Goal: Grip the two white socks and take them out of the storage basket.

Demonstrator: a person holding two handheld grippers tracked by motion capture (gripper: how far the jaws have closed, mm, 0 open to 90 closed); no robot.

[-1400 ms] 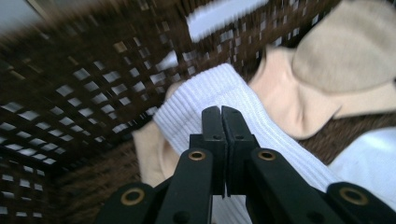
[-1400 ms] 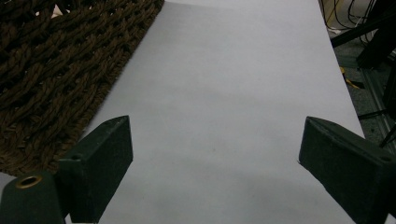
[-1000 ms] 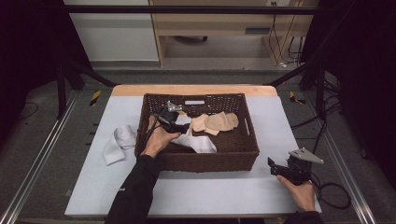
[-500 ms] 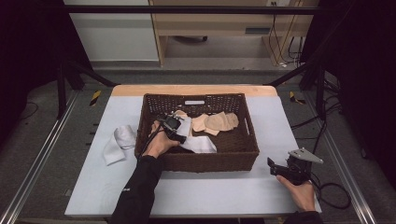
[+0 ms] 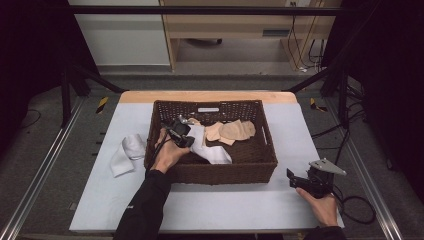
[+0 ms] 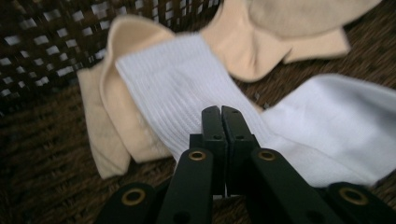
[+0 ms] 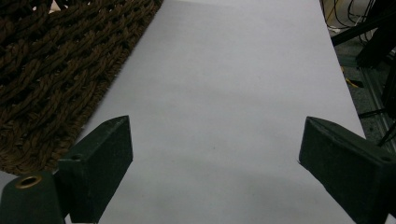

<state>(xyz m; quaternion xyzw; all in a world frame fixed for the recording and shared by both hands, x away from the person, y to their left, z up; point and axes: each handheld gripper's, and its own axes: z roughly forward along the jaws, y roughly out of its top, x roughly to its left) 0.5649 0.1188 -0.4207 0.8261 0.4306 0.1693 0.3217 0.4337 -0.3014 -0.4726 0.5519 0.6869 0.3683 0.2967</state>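
A brown wicker basket (image 5: 215, 172) stands mid-table and holds a white sock (image 5: 212, 150) and several beige socks (image 5: 235, 131). My left gripper (image 5: 189, 139) reaches into the basket's left part. Its jaws have just been closing and now stand pressed together on the ribbed cuff of the white sock (image 6: 173, 88). In the left gripper view, the left gripper (image 6: 220, 112) lies over that cuff, with beige socks (image 6: 261, 51) beside and under it. My right gripper (image 5: 292, 176) rests on the table at the basket's right front corner. The right gripper (image 7: 215, 140) stands open over bare table.
Another white sock (image 5: 127, 152) lies crumpled on the grey-blue table (image 5: 225, 210) left of the basket. The basket's woven wall (image 7: 42, 70) is close on the right gripper's left. Black frame bars and cables edge the table.
The left gripper has shifted slightly within the basket and its jaws have closed on the white sock's cuff. The right gripper has stayed put.
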